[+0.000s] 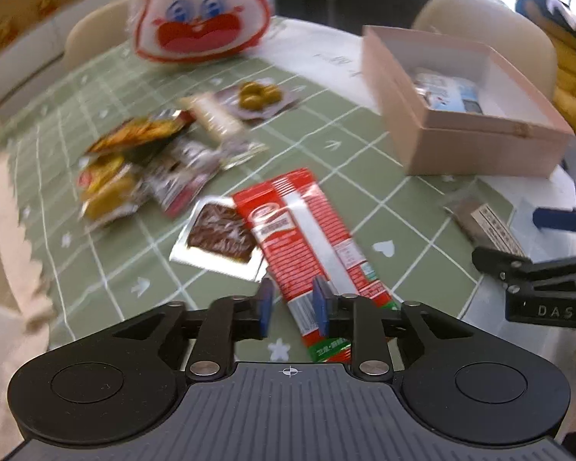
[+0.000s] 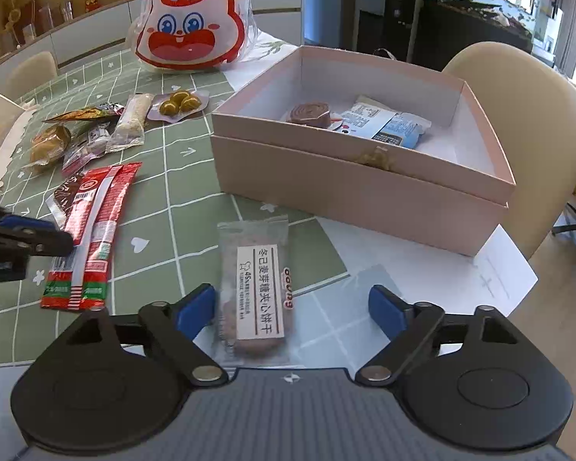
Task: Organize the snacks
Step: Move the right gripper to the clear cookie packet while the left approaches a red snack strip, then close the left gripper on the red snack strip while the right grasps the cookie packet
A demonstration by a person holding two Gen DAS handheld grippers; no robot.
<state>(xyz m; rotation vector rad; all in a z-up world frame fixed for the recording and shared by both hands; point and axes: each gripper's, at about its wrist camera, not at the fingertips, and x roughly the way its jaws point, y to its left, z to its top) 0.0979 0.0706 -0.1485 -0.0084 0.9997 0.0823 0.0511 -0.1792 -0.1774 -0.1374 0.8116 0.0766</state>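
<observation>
While both grippers hang over the green checked tablecloth (image 2: pixel 180 176), the snacks lie as follows: a long red packet (image 1: pixel 307 238) flat on the cloth, its near end between the narrowly parted blue pads of the left gripper (image 1: pixel 293 309), whether touched cannot be told; a silver-edged chocolate packet (image 1: pixel 219 238) tucked against its left side; a clear-wrapped biscuit packet (image 2: pixel 255 292) with a white label, lying between the wide-apart jaws of the right gripper (image 2: pixel 292 313), pads clear of it. Beyond: a loose heap of small packets (image 2: pixel 84 138) and a tray of green sweets (image 2: pixel 178 103). An open pink box (image 2: pixel 364 188), two items inside, stands to the right, near the table edge, over a white sheet (image 2: pixel 499 265). A rabbit-face bag (image 2: pixel 192 27) stands at the far side. Bare cloth lies between the red packet and the box.
</observation>
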